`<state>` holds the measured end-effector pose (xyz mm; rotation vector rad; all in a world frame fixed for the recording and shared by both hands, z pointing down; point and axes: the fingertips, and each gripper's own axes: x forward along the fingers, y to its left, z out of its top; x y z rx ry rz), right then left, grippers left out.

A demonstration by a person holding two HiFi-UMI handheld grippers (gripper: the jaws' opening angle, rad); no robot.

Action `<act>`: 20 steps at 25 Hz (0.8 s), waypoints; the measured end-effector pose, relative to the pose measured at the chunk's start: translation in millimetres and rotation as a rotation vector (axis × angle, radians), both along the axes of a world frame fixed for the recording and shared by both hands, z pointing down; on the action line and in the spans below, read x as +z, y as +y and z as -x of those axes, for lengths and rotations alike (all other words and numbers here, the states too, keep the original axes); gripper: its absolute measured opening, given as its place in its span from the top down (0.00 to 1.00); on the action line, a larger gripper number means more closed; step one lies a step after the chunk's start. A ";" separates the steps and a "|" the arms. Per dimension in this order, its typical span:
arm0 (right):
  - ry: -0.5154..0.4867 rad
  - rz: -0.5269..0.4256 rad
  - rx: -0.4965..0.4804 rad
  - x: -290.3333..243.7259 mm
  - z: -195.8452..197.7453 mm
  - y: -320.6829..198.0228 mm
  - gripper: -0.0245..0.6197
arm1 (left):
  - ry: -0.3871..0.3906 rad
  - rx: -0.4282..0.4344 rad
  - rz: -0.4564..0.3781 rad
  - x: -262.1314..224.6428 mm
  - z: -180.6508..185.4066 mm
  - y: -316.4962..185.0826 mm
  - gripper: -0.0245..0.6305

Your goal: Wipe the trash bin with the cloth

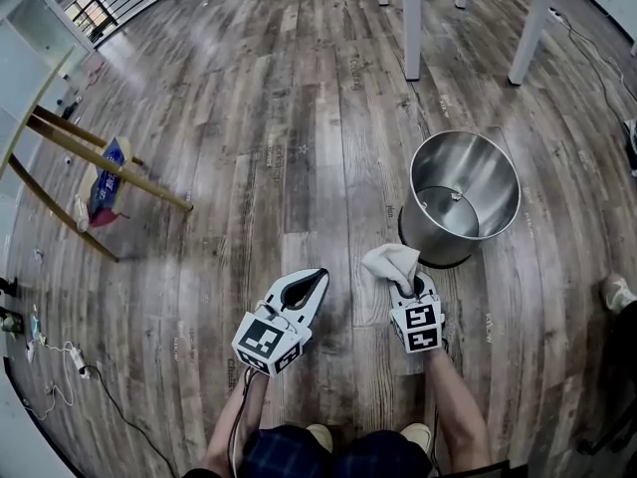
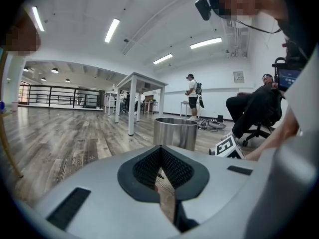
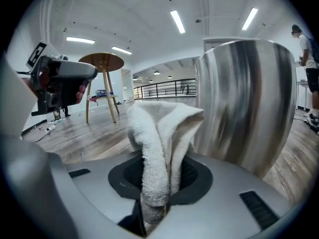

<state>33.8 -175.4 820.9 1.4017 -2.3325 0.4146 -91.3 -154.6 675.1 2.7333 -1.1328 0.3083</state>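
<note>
Cloth (image 1: 391,262) (right gripper's (image 1: 406,285)) beside trash bin (image 1: 495,172) wall, floor (image 1: 299,118) around

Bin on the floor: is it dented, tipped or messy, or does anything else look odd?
Nothing stands out. The bin stands upright on the floor, with no dent or spill showing, only a small speck on its bottom. The cloth is bunched in the right gripper, beside the bin.

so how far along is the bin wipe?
Done: cloth clamped in the right hand-held gripper. In hand: it is held close beside the trash bin; contact unclear. To do: the wiping itself. The left hand-held gripper is shut, empty.
</note>
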 end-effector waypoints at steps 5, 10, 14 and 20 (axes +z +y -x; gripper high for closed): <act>-0.048 0.026 0.100 6.0 -19.2 -20.6 0.83 | 0.003 0.010 0.002 -1.9 -2.9 1.2 0.96; -0.016 0.061 0.127 18.6 -32.9 -31.7 0.83 | 0.002 0.011 0.005 -0.1 -2.4 1.1 0.96; -0.014 0.058 0.158 18.8 -46.5 -27.7 0.83 | 0.002 0.010 0.006 1.1 -2.0 1.1 0.96; -0.036 0.052 0.258 29.2 -88.7 -6.6 0.83 | 0.000 0.013 0.009 5.2 -3.5 1.2 0.96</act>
